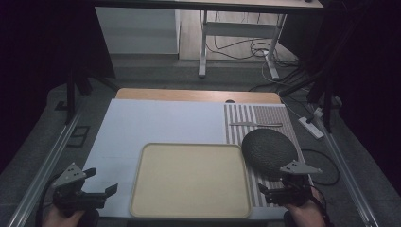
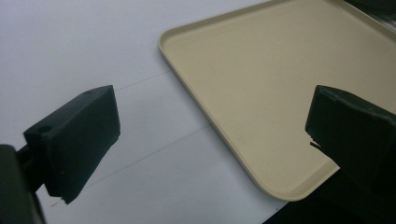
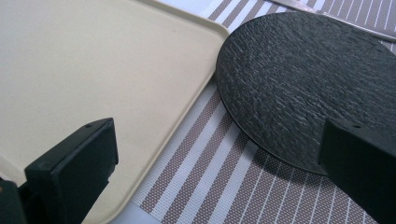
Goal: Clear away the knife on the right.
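Observation:
A beige tray (image 1: pixel 189 179) lies empty at the front middle of the table. To its right, a round black textured plate (image 1: pixel 268 147) rests on a striped placemat (image 1: pixel 283 118). My left gripper (image 1: pixel 103 179) hovers open at the tray's front left corner, over the white mat (image 2: pixel 70 46), with the tray (image 2: pixel 261 84) ahead between its jaws. My right gripper (image 1: pixel 270 184) stands open in front of the plate. Its own view (image 3: pixel 219 140) shows the tray (image 3: pixel 93 60), the plate (image 3: pixel 303 79) and the placemat (image 3: pixel 210 172) beyond the empty jaws.
A grey knife (image 1: pixel 255 124) lies crosswise on the placemat behind the plate, its blade edge also at the top of the right gripper view (image 3: pixel 327 16). Metal rails run along both table sides. A desk frame and cables stand on the floor beyond.

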The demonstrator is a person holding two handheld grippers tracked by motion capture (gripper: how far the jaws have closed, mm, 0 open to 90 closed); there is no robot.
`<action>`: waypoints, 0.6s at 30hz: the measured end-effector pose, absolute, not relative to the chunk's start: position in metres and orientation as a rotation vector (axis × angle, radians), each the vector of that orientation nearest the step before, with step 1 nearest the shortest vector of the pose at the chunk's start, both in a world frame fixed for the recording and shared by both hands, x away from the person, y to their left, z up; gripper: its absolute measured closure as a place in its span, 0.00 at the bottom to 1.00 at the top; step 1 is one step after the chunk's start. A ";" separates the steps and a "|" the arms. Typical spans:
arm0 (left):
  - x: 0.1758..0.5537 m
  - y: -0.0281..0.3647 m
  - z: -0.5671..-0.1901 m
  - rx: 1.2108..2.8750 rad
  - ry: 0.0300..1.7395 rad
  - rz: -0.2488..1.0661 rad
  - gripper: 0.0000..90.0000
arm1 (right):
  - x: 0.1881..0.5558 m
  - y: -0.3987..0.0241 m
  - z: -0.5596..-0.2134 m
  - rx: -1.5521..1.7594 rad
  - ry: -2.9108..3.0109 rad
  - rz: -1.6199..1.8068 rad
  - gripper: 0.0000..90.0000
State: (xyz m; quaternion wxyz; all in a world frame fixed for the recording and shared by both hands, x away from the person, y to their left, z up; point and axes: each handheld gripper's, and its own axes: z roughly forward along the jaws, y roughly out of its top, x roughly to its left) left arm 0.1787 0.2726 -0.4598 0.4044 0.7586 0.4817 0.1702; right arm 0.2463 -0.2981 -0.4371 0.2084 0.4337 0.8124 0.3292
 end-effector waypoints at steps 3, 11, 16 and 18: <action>0.179 0.273 -0.460 1.914 1.218 0.428 0.03 | 0.247 -0.297 -0.437 1.200 2.258 0.912 0.00; 0.180 0.273 -0.460 1.908 1.223 0.423 0.03 | 0.253 -0.295 -0.436 1.179 2.250 0.913 0.00; 0.181 0.274 -0.460 1.902 1.226 0.416 0.03 | 0.258 -0.292 -0.436 1.164 2.257 0.911 0.00; 0.181 0.274 -0.460 1.901 1.226 0.415 0.03 | 0.260 -0.291 -0.438 1.155 2.264 0.905 0.00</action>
